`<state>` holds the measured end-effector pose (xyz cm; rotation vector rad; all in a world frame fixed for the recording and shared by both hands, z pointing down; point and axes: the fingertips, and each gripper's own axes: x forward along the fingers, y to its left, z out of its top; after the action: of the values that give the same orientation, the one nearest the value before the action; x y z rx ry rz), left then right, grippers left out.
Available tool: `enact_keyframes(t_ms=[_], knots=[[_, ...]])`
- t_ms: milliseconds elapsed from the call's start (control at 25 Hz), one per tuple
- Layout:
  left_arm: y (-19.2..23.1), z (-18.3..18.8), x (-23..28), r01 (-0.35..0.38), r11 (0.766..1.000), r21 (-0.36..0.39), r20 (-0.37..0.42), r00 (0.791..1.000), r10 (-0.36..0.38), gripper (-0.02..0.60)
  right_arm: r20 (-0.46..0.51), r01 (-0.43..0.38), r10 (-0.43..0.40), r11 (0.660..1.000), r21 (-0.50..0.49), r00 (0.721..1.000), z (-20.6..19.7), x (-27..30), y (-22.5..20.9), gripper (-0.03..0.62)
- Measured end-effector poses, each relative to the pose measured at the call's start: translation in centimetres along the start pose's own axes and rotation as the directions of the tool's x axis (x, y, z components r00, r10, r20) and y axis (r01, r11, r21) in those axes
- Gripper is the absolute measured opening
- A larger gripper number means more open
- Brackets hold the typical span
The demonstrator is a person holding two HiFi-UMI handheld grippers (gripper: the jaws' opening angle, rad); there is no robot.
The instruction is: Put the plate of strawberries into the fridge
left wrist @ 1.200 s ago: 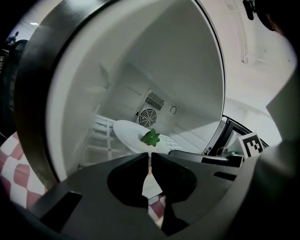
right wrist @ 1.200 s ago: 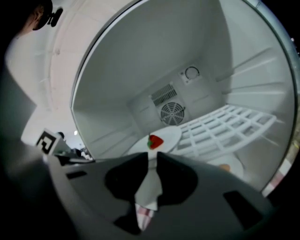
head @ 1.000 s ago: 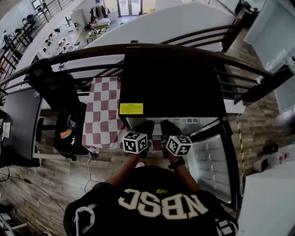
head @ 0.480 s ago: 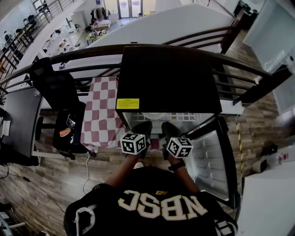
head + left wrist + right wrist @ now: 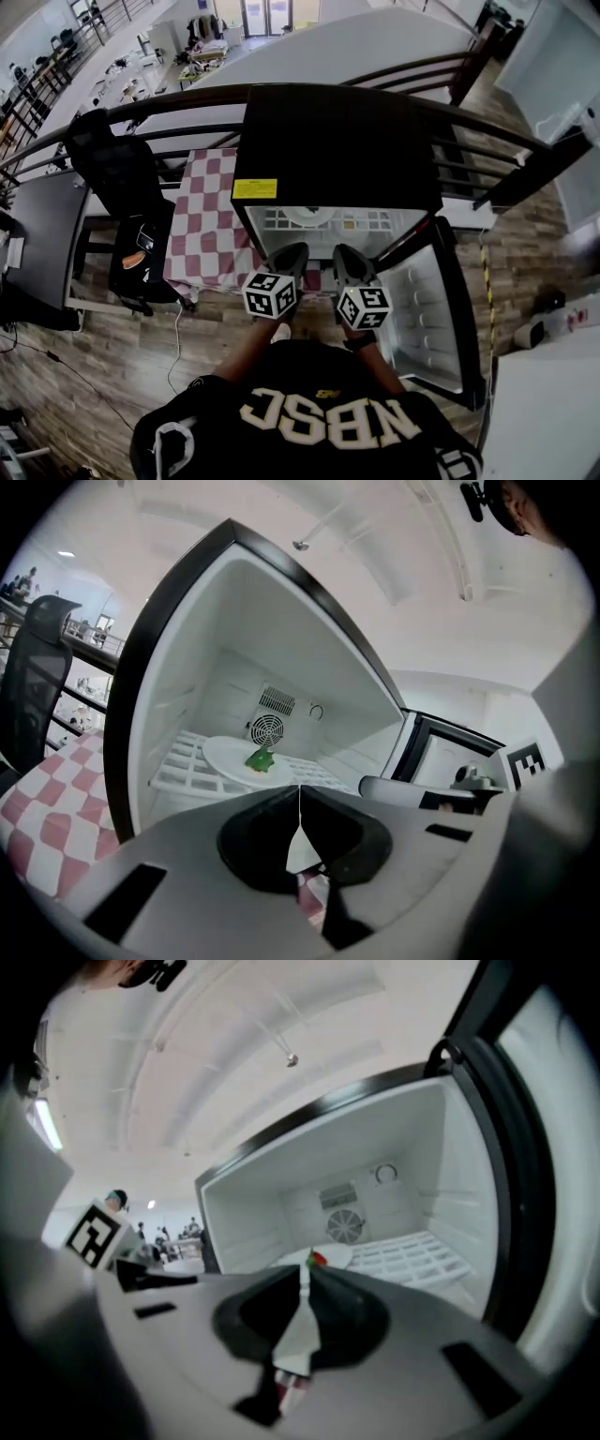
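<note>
The white plate (image 5: 305, 216) lies on the wire shelf inside the open black fridge (image 5: 337, 141). In the left gripper view the plate (image 5: 230, 758) carries a strawberry (image 5: 260, 757) with its green top showing; the right gripper view shows the plate (image 5: 330, 1256) and the red strawberry (image 5: 317, 1259) too. My left gripper (image 5: 287, 257) is outside the fridge mouth, shut and empty, its jaws (image 5: 300, 794) touching. My right gripper (image 5: 343, 257) hangs beside it, its jaws (image 5: 304, 1274) closing tip to tip with nothing between them.
The fridge door (image 5: 427, 309) stands swung open to the right. A table with a red-and-white checked cloth (image 5: 202, 216) is left of the fridge, and a black chair (image 5: 122, 178) further left. A dark railing (image 5: 141, 108) runs behind.
Both grippers have drawn back from the fridge toward me. More of the fridge's inside shows, with the plate lying on the shelf.
</note>
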<state>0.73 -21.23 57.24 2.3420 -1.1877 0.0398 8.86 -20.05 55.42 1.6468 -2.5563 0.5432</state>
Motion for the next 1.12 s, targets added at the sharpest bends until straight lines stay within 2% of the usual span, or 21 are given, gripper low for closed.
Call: enact_keyframes(t_ms=[200,360,560,840,1120], knots=[[-2.9,1.2,-1.4,0.02,0.996,0.092,0.055,0.998,-0.025,0.017,0.049,0.018,-0.015,0.998,-0.057,0.999,1.5,-2.6,0.6,0.031],[-4.8,1.7,-2.5,0.033,0.991,0.132,0.098,0.994,-0.046,0.017,0.059,0.011,-0.006,0.997,-0.073,0.998,1.7,-4.3,1.1,0.025],[-6.6,1.1,-3.6,0.078,0.996,0.052,0.127,0.988,-0.084,0.017,0.063,0.013,-0.007,0.995,-0.095,0.998,1.4,-6.1,1.7,0.021],[-7.2,1.3,-4.9,0.048,0.995,0.091,0.151,0.987,-0.061,0.017,0.08,0.0,0.008,0.994,-0.109,0.997,1.5,-7.1,2.7,0.021],[-7.0,1.2,-5.5,0.026,0.996,0.091,0.166,0.985,-0.041,0.017,0.09,0.001,0.009,0.994,-0.108,0.996,1.4,-7.5,2.9,0.021]])
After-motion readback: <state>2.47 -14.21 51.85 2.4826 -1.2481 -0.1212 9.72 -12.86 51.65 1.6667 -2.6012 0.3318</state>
